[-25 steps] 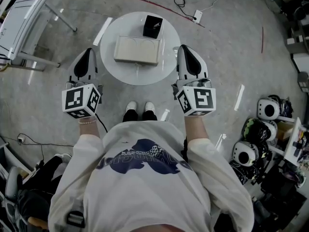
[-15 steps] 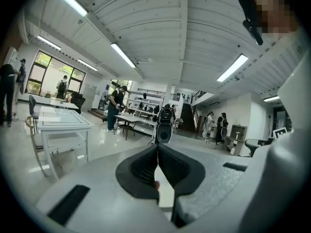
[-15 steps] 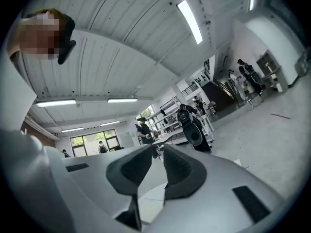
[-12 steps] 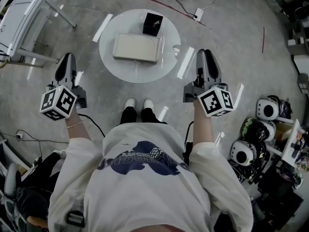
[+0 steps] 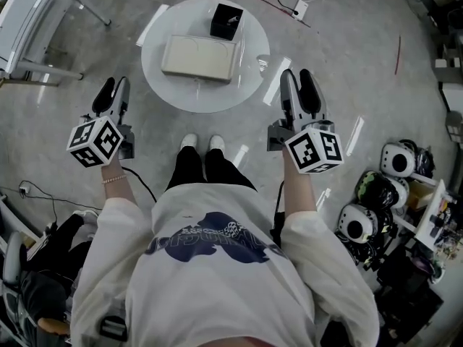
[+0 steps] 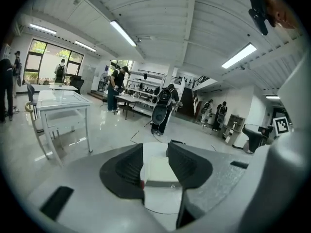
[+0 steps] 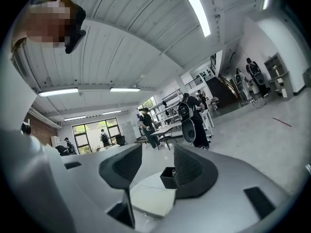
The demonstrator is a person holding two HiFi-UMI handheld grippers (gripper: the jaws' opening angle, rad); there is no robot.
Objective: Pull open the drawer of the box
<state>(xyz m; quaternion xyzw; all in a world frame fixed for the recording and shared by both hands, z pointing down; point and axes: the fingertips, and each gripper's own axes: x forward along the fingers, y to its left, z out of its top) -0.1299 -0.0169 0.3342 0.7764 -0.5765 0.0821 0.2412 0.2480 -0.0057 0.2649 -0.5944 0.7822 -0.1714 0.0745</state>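
white round table on a grey concrete floor, seen from the head view; all positions are given from this table.

- beige flat box: it lies on the table, near the centre, a plain rectangle from above. in the left gripper view its near face shows as a grey strip with a small knob.
- small black open box: it stands on the table, at the far rim, just beyond the beige box.
- left gripper: it is held off the table's left edge, clear of it. its jaws are opening and stand apart. the beige box shows through the gap, but far off on the table, so nothing is gripped.
- right gripper: it is held off the table's right edge, also clear of it. its jaws are opening, parted, with only the distant table top and both boxes seen between them.
- marker cubes: one sits at the rear of each gripper, nearer the person than the table is.
- white shoes: the person stands just short of the table's near rim.
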